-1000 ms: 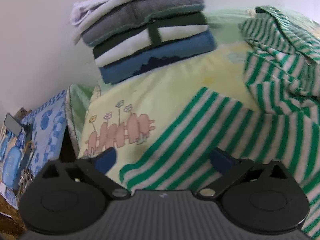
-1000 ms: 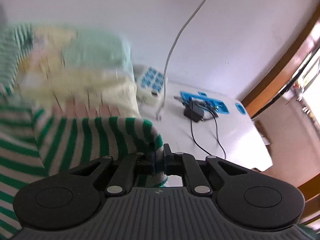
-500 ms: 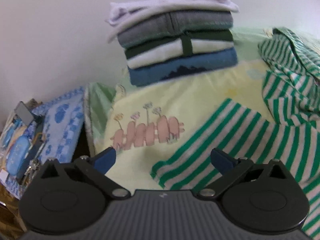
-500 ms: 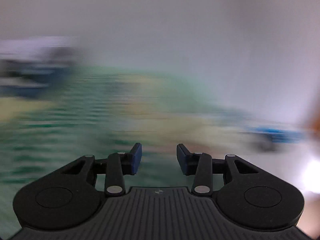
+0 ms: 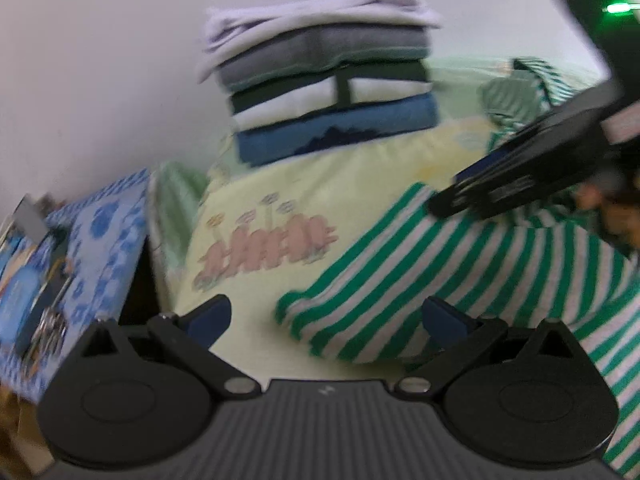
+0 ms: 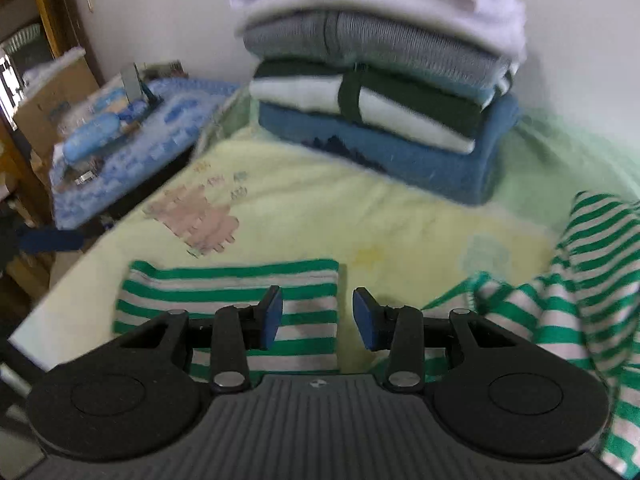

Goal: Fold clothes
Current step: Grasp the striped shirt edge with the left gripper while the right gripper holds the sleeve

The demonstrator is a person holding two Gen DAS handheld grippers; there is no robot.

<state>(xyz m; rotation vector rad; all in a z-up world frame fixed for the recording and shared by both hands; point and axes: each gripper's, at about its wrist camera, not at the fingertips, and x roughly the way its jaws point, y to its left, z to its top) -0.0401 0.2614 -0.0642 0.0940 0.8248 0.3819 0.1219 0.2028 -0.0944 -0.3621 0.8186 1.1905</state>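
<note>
The left gripper and right gripper both hover with jaws spread, empty, the striped garment lying just beyond them.

Yellow-green blanket with pink print covers the bed. Blue patterned cloth on the side table carries small items.

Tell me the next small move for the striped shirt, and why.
Probably bring the right gripper down onto the flat striped sleeve just below it and pinch its edge, to fold it inward. Both grippers are open and hold nothing, the left gripper included, and the green-and-white striped shirt lies unfolded, bunched at the right, while the folded stack waits behind.
</note>
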